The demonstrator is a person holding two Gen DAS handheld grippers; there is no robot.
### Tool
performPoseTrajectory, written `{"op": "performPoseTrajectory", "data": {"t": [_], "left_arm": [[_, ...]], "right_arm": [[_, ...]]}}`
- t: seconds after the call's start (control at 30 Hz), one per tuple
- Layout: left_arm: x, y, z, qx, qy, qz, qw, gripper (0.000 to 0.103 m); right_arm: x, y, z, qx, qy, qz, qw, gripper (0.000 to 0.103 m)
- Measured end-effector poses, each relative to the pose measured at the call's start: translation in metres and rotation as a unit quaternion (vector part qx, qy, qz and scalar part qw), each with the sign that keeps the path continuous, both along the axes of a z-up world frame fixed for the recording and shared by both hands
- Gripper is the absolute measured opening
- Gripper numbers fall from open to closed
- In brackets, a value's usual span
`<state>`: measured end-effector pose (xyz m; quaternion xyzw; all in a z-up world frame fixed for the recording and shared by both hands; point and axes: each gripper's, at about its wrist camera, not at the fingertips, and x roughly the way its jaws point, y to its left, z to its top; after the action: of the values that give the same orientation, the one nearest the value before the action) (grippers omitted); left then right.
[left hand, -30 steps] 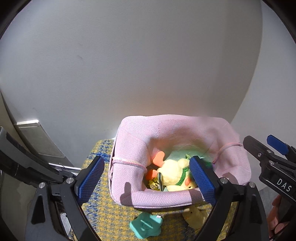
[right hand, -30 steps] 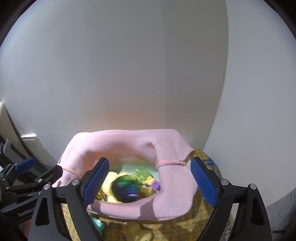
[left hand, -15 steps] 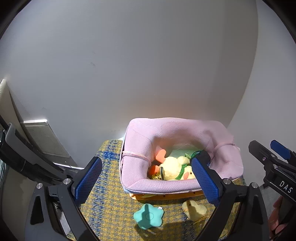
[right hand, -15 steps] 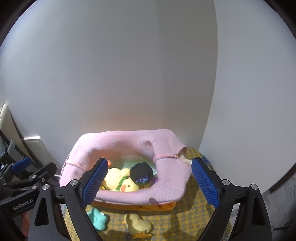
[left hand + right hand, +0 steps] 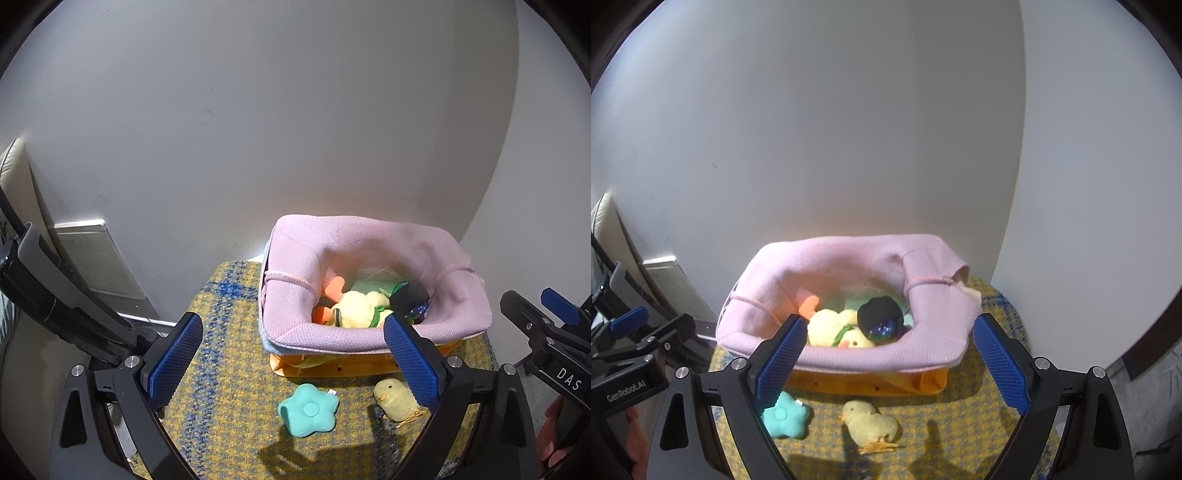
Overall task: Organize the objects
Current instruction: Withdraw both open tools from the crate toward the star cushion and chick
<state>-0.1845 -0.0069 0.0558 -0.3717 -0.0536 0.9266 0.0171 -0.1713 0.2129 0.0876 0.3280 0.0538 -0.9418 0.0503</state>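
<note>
Fingers on both the left gripper [image 5: 293, 349] & right gripper [image 5: 888, 352] spread wide, empty. Pink basket [image 5: 846, 354] w/ soft toys sits on yellow mat [image 5: 229, 373]; teal star [image 5: 309, 409] & chick [image 5: 870, 424] lie out front. Both grippers farther back vs 1 s ago.
</note>
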Motion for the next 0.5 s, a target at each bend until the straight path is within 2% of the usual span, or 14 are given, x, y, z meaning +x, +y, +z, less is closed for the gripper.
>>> {"op": "performPoseTrajectory", "data": {"t": [0.2, 0.33, 0.5], "left_arm": [[0.008, -0.004, -0.015, -0.006, -0.005, 0.002, 1.0000, 0.102], [0.013, -0.003, -0.026, -0.009, -0.008, 0.000, 0.9999, 0.103], [0.018, 0.000, -0.047, -0.011, -0.022, -0.001, 0.9997, 0.103]], "right_arm": [[0.005, 0.002, -0.022, -0.002, -0.016, 0.003, 1.000, 0.092], [0.008, 0.006, -0.037, -0.002, -0.025, 0.001, 1.000, 0.097], [0.011, 0.013, -0.059, 0.000, -0.038, -0.003, 0.999, 0.098]]}}
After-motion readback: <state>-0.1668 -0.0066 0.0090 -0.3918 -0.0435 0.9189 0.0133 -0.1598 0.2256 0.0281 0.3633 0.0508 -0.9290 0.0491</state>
